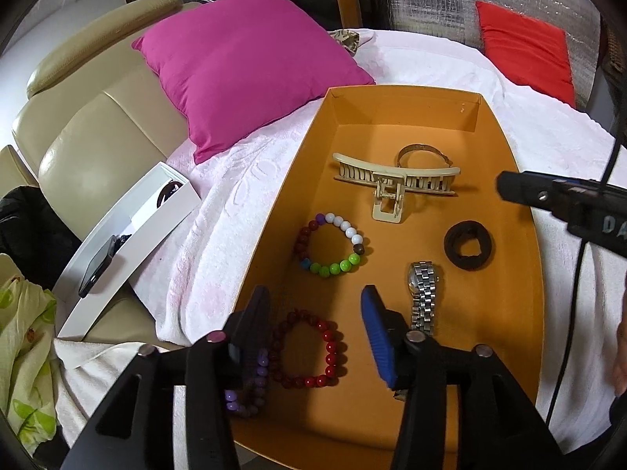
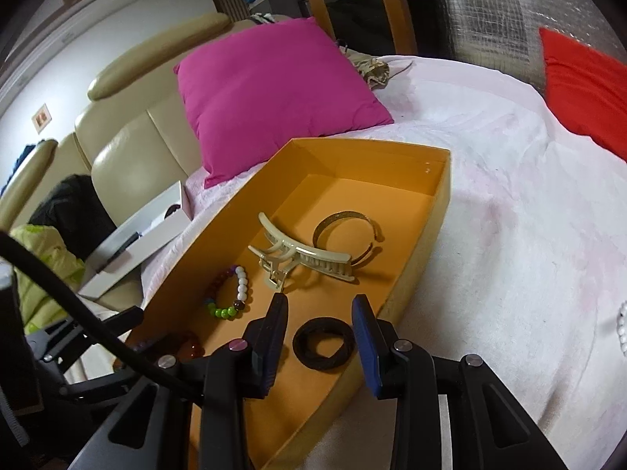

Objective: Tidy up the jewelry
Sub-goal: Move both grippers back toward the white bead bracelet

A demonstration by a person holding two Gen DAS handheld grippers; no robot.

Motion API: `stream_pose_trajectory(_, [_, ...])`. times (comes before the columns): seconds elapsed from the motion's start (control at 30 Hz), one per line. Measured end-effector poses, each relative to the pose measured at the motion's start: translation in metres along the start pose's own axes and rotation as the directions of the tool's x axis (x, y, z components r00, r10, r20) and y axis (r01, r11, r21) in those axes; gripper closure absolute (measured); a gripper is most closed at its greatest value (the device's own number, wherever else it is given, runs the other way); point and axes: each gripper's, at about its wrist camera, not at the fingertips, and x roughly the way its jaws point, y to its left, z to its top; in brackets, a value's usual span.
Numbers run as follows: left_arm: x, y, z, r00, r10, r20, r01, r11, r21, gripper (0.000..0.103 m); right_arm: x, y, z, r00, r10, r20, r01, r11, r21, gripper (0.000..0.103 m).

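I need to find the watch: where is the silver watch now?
In the left wrist view, the silver watch lies inside the orange box, just below the black hair tie and right of the left gripper.

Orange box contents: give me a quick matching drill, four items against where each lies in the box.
Items:
1. red bead bracelet
2. black hair tie
3. hair clip
4. silver watch

Places in the orange box:
A. far half, in front of the gold bangle
B. between the open left claw fingers
C. just right of the left claw's blue finger
D. between the open right claw fingers

Pairs: 1-B, 2-D, 3-A, 4-C
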Motion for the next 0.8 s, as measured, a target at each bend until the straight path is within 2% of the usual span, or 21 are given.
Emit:
stream_pose_trajectory(0.1, [0.001, -0.002, 0.0, 1.0, 0.008, -0.007, -0.008, 1.0, -0.003, 0.042, -0.007, -0.01, -0.001, 1.0, 0.003, 0.005, -0.003, 1.0, 0.029, 0.065])
stream_pose_trajectory(0.37, [0.003, -0.005, 0.001, 0.998, 0.029, -0.05, -0.03, 0.999, -0.028, 0.042, -0.026, -0.046, -0.005, 1.0, 0.001, 0.009, -0.002, 0.993, 0.12, 0.066])
stream_pose_trajectory(0.43, [-0.001, -0.008, 0.003, 0.999, 0.034, -0.043, -0.035, 0.999, -0.024, 0.041, -0.032, -0.057, -0.005, 1.0, -0.006, 0.015, 0.003, 0.99, 0.144, 0.066])
stream_pose_trajectory(0.53, [-0.007, -0.014, 0.006, 0.998, 0.049, -0.034, -0.05, 0.999, -0.017, 0.033, -0.041, -0.07, -0.007, 1.0, -0.024, 0.02, 0.02, 0.986, 0.168, 0.066])
stream_pose_trajectory(0.8, [-0.032, -0.056, 0.026, 0.999, 0.04, 0.01, -0.041, 0.998, 0.047, 0.032, -0.065, -0.102, -0.013, 0.997, -0.078, 0.019, 0.072, 0.973, 0.221, 0.066])
